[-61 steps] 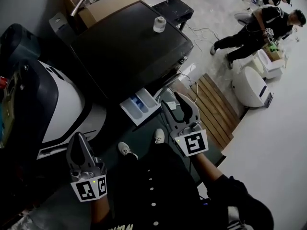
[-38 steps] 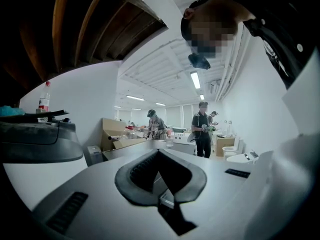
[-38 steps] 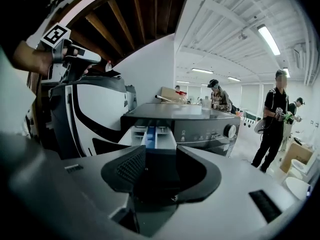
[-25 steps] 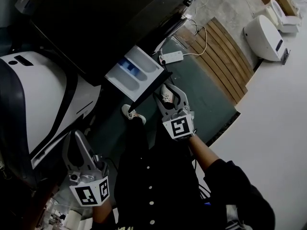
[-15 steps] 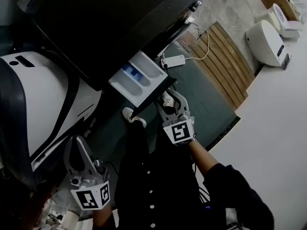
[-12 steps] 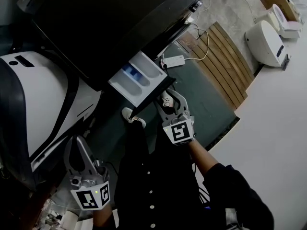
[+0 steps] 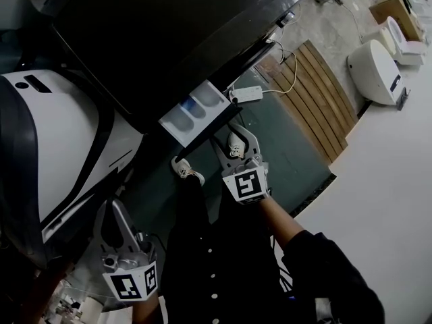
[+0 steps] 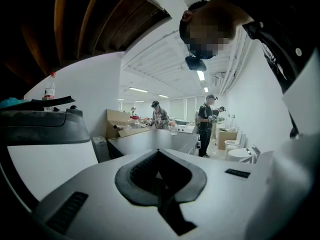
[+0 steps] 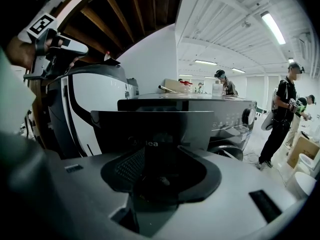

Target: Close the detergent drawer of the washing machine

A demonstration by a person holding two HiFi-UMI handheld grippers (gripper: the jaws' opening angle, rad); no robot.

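Touching the dark front of the detergent drawer (image 7: 192,113), the right hand-held gripper (image 7: 229,135) is holding its jaws apart. The left hand-held gripper (image 7: 116,211) is hanging aside, jaws together.

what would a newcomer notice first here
The white detergent drawer sticking out of the dark washing machine, mid-frame in the head view. The right gripper sits open right at its dark front panel; a big white appliance fills the left.

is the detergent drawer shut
No, partly out. In the head view the detergent drawer juts from the washing machine, its white compartments showing, with the right gripper at its front panel.
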